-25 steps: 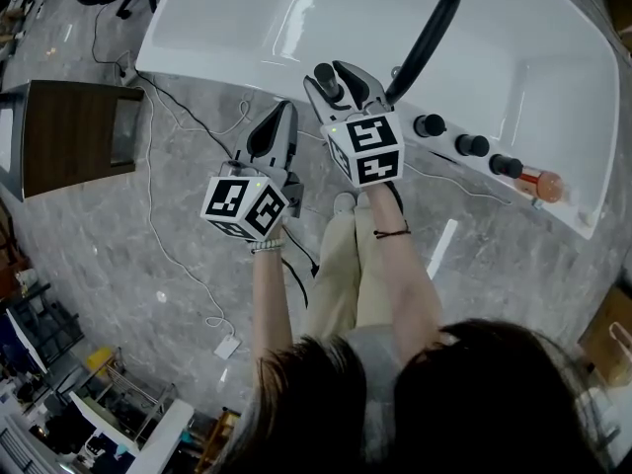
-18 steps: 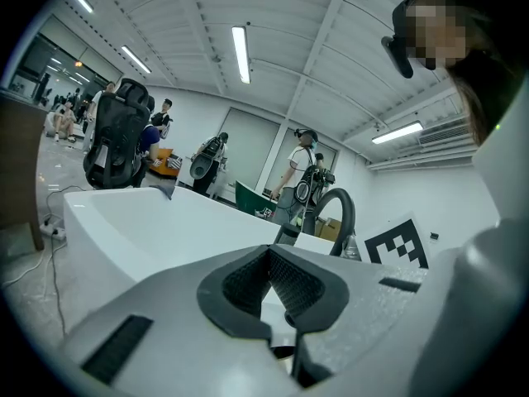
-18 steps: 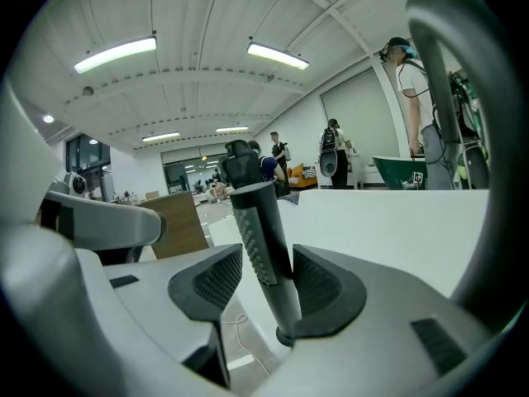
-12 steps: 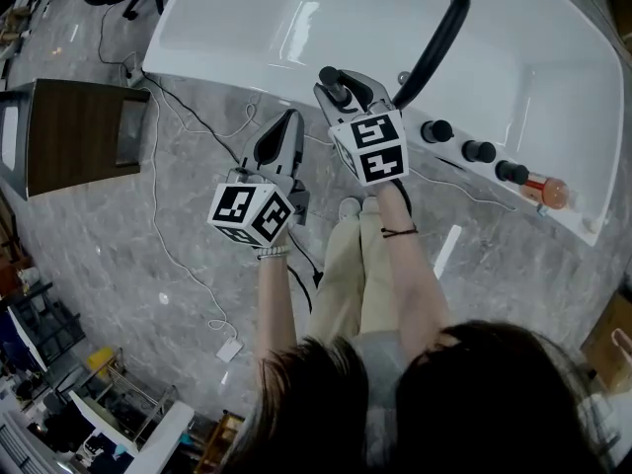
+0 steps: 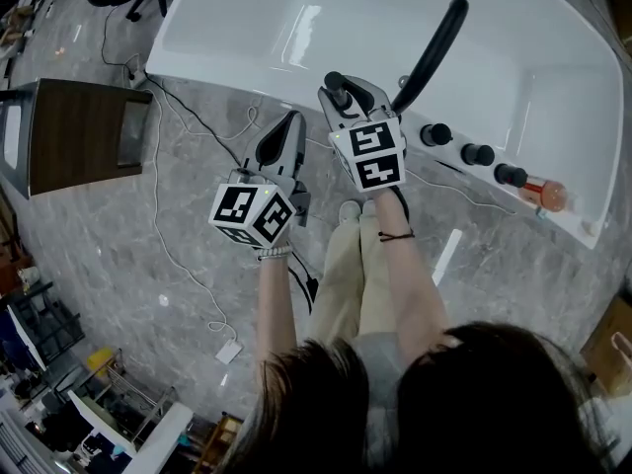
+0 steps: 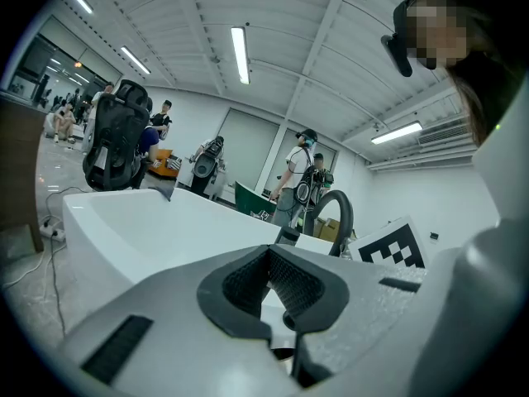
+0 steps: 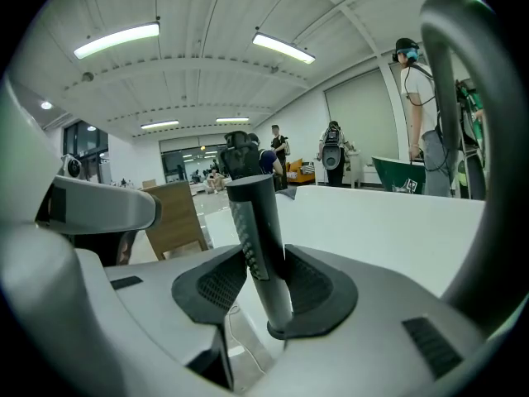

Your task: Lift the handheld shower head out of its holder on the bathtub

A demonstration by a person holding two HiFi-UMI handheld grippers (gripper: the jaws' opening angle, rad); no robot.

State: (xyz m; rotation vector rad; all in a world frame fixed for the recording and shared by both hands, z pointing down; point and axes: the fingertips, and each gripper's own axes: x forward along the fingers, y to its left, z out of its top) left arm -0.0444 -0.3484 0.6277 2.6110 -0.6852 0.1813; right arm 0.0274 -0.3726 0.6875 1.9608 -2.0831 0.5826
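The shower head (image 7: 258, 246), a dark ribbed stick, stands upright at the near rim of the tub (image 5: 247, 28), between the fingers (image 7: 314, 288) of the right gripper (image 5: 348, 95). Those fingers are closing round it. One pad looks to be against it, the other just beside it, so the grip does not look firm yet. The holder itself is hidden below the fingers.

The main risk is probably a lift begun too soon. The stick looks smooth and round, and if the pads are not pressing on both sides it could slide through them and drop back, or tip over the rim to the floor.

It also sits nearer one pad than the other. As the fingers close they may push it sideways, which could wedge it in its holder. A pull off the stick's own line would likely do the same, since the gripper comes in at a slant.

The black arched spout (image 5: 432, 47) rises just to the right of the gripper. A swing that way on the lift could knock into it, or into the knobs (image 5: 477, 154) further along the rim.

No hose shows. If one hangs below, its drag might tug the stick from a weak hold.

The left gripper (image 5: 284, 131) hovers near the rim with its fingers together on nothing, so it gives no support.
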